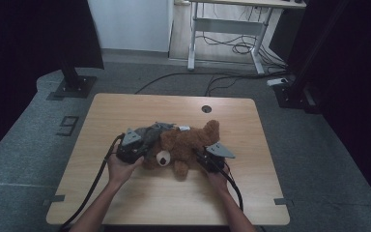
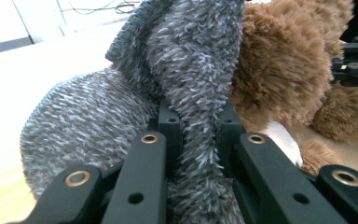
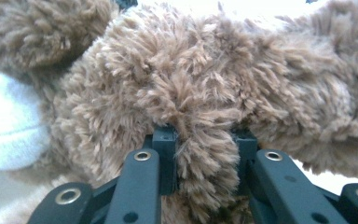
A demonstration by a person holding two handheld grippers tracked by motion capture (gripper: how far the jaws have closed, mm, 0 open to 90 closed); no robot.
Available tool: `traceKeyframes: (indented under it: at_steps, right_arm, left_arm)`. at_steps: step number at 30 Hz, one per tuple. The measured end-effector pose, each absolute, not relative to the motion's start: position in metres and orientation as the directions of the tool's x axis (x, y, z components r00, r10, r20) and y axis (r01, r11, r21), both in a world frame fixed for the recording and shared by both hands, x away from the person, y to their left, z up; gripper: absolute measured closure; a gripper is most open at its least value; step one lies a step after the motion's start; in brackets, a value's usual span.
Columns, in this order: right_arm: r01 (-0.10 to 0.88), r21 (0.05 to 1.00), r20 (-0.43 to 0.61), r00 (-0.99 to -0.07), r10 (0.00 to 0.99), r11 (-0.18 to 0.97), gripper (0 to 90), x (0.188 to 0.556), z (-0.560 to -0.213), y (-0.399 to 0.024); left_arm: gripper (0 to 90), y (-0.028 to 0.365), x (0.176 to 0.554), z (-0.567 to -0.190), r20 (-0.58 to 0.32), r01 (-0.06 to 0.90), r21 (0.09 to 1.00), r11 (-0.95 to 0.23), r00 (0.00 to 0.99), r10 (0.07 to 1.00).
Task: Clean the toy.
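Note:
A brown teddy bear (image 1: pixel 186 142) lies on its back in the middle of the wooden table (image 1: pixel 140 198), with a grey fuzzy knitted garment (image 1: pixel 152 131) at its left side. My left gripper (image 1: pixel 144 144) is shut on a fold of that grey garment (image 2: pixel 191 70); in the left gripper view the fold is squeezed between the black jaws (image 2: pixel 198 126), and the bear's brown fur (image 2: pixel 284 70) lies just right of it. On the bear's right side my right gripper (image 1: pixel 201 154) is shut on a tuft of brown fur (image 3: pixel 191 84), pinched between its jaws (image 3: pixel 205 140). A white patch (image 3: pixel 9 121) of the bear shows at left.
A round cable hole (image 1: pixel 206 108) sits near the table's far edge. Beyond the table a black stand base (image 1: pixel 72 86) rests on the floor at left, and a white desk frame (image 1: pixel 227 29) with loose cables stands at the back. Both cables trail off the front edge.

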State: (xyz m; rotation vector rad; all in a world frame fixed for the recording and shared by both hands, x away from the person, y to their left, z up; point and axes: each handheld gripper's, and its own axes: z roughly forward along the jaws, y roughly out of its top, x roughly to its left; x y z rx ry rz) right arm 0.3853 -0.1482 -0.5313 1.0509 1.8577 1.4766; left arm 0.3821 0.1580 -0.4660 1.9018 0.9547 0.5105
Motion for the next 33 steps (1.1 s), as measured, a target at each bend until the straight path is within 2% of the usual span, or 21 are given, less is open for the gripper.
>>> traceKeyframes:
  at_steps: [5, 17, 23, 27, 30, 33]
  right_arm:
    - [0.251, 0.962, 0.066, -0.582, 0.811, 0.102, 69.7, 0.388, -0.537, -0.157]
    - [0.267, 0.949, 0.073, -0.702, 0.709, 0.166, 63.4, 0.351, -0.541, -0.170]
    - [0.263, 0.945, 0.068, -0.741, 0.668, 0.196, 61.2, 0.333, -0.544, -0.172]
    - [0.244, 0.943, 0.039, -0.753, 0.656, 0.225, 60.6, 0.319, -0.546, -0.171]
    - [0.225, 0.942, 0.008, -0.757, 0.653, 0.250, 60.3, 0.312, -0.547, -0.169]
    - [0.216, 0.940, -0.012, -0.752, 0.659, 0.264, 54.2, 0.309, -0.546, -0.168]
  left_arm:
    - [78.1, 0.155, 0.379, -0.467, -0.030, 0.401, 0.867, -0.297, 0.635, 0.772]
    - [78.0, 0.163, 0.337, -0.476, -0.017, 0.373, 0.867, -0.330, 0.685, 0.729]
    - [78.0, 0.169, 0.316, -0.485, -0.043, 0.373, 0.868, -0.328, 0.714, 0.699]
    - [77.8, 0.171, 0.302, -0.489, -0.036, 0.368, 0.862, -0.349, 0.732, 0.680]
    - [77.8, 0.174, 0.299, -0.492, -0.072, 0.390, 0.856, -0.340, 0.741, 0.667]
    - [78.0, 0.174, 0.297, -0.500, -0.082, 0.402, 0.846, -0.351, 0.747, 0.660]
